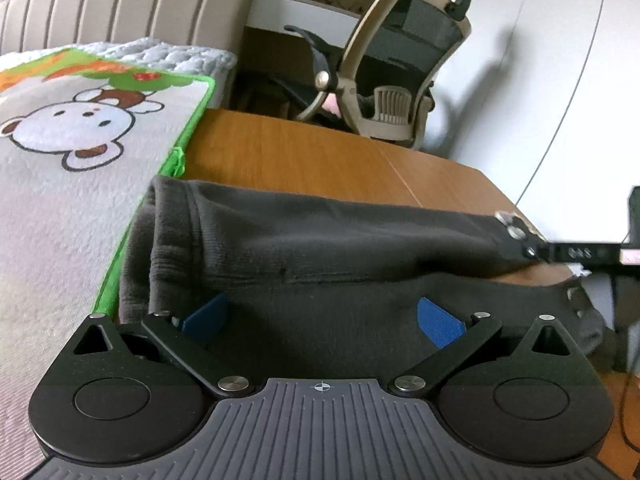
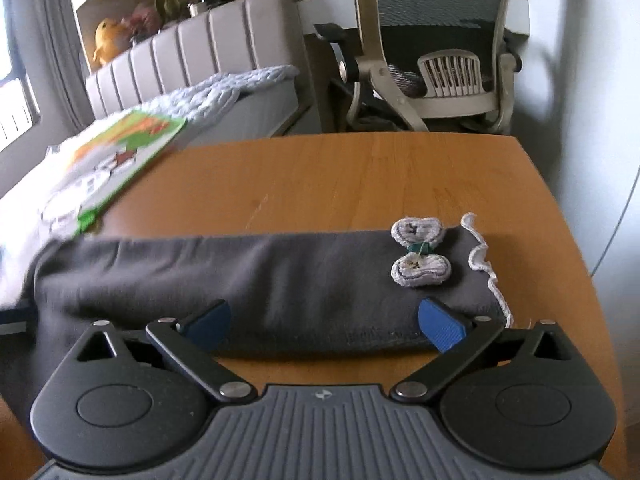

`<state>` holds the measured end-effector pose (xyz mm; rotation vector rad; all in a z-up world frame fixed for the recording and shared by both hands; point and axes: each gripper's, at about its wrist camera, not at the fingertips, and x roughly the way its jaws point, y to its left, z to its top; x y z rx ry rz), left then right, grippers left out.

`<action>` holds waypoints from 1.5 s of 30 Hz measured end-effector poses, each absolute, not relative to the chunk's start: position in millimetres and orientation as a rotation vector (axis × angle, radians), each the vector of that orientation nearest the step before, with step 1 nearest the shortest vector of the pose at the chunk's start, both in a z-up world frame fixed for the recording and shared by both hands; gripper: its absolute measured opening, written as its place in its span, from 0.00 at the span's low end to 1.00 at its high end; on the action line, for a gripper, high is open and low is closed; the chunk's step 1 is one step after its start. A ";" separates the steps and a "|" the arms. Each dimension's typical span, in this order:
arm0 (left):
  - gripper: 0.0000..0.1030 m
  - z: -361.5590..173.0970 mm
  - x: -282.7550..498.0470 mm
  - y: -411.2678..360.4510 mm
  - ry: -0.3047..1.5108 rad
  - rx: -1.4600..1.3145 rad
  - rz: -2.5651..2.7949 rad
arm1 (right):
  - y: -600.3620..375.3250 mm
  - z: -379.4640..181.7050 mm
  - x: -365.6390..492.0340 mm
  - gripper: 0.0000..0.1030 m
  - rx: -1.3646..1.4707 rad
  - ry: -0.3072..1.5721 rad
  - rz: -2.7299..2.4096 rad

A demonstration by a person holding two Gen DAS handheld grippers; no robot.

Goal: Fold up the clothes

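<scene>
A dark grey garment (image 1: pixel 320 240) lies folded into a long band across the wooden table (image 1: pixel 304 152). My left gripper (image 1: pixel 322 318) hovers over its near edge, blue pads spread wide, nothing pinched between them. In the right wrist view the same garment (image 2: pixel 248 276) shows a small knitted bow (image 2: pixel 418 252) and a white scalloped trim (image 2: pixel 482 258) at its right end. My right gripper (image 2: pixel 324 320) stands open over the garment's near edge, with only cloth below the pads. The right gripper's finger (image 1: pixel 576 254) pokes into the left wrist view at the right.
A bed with a cartoon bear blanket (image 1: pixel 68 148) adjoins the table's left side. A beige mesh office chair (image 1: pixel 404 72) stands beyond the far edge, by a white wall. Bare wood (image 2: pixel 360 176) stretches behind the garment. A padded headboard (image 2: pixel 192 48) backs the bed.
</scene>
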<state>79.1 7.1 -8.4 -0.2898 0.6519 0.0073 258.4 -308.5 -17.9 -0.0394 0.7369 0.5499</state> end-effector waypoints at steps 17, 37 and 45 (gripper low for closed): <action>1.00 4.9 41.8 -16.2 0.734 -0.339 0.047 | -362.4 -15.6 153.0 1.00 -0.068 0.687 0.547; 1.00 -9.2 109.0 9.0 0.608 -0.306 0.044 | -305.9 -21.5 227.1 1.00 -0.210 0.696 0.482; 1.00 -8.8 136.4 8.6 0.625 -0.244 0.078 | -293.8 -23.3 255.5 1.00 -0.198 0.692 0.449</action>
